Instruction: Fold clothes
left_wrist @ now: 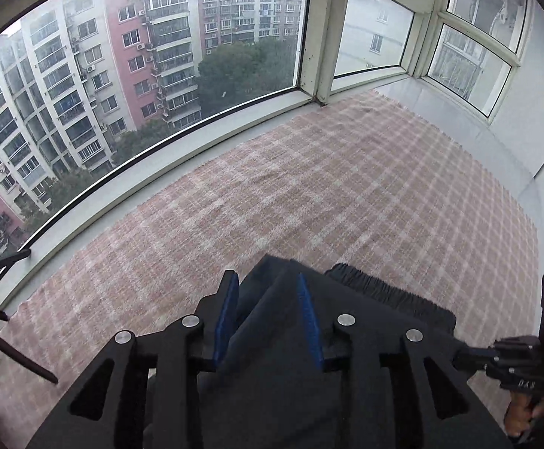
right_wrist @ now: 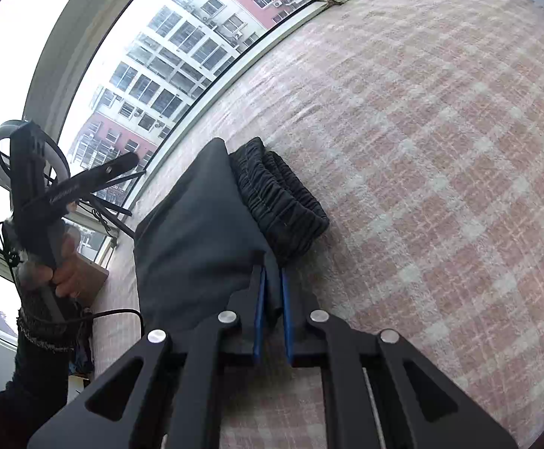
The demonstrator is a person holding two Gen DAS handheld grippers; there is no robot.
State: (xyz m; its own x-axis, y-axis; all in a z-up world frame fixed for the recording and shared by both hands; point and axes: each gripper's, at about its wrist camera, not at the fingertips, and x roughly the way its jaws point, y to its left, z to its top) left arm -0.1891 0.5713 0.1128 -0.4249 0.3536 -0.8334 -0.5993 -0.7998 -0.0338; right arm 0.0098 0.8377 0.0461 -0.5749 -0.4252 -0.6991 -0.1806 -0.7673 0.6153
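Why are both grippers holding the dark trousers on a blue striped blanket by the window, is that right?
Not quite. The blanket is pink and white checked, not blue striped; both wrist views show it. The rest holds: the right gripper and the left gripper each pinch the dark fabric trousers with the gathered waistband, beside the big window.

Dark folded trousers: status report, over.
Left gripper and right gripper both shut on dark folded trousers. Elastic waistband resting on pink checked blanket. Nothing obstructing.
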